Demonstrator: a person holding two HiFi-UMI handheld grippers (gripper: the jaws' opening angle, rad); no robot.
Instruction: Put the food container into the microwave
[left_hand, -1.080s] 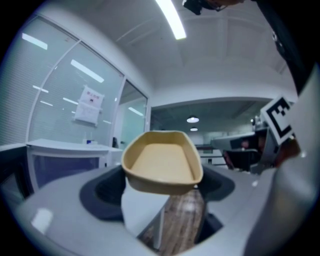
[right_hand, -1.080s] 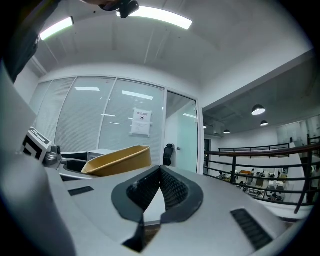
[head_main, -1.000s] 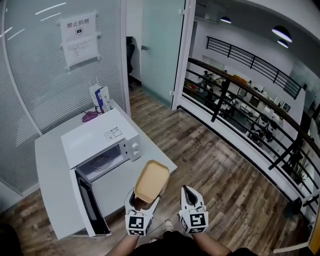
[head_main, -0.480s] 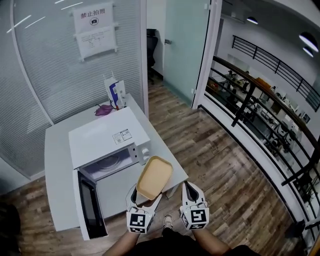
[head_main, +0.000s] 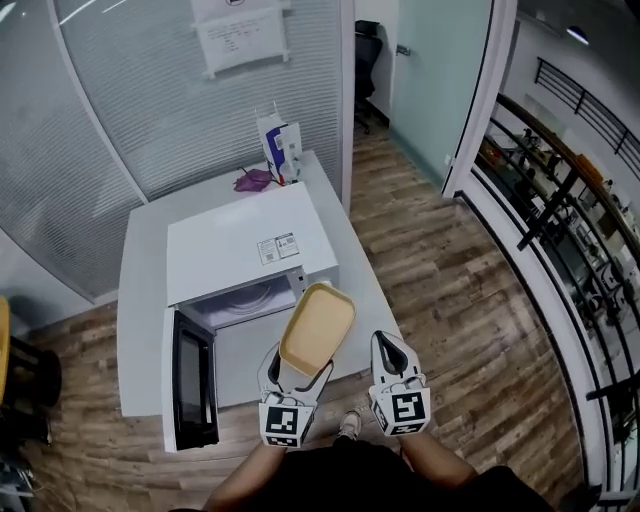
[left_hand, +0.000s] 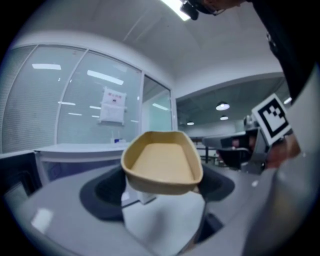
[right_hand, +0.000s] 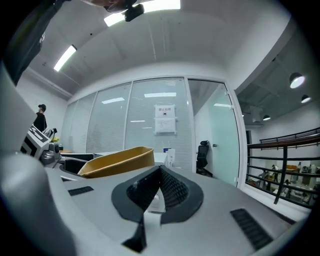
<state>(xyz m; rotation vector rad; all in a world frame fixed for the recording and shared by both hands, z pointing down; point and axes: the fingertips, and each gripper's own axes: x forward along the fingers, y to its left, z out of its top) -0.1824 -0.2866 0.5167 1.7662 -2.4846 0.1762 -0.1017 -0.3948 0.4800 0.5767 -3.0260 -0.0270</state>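
the food container is a shallow tan oblong tub with rounded corners, open-topped and empty. it hangs in the air just in front of the microwave, by the right end of its open cavity. the left gripper clamps its near end between wide-set jaws. the right gripper, off the microwave's front right, has its jaws pressed together, empty. the microwave's door stands swung out at its left.
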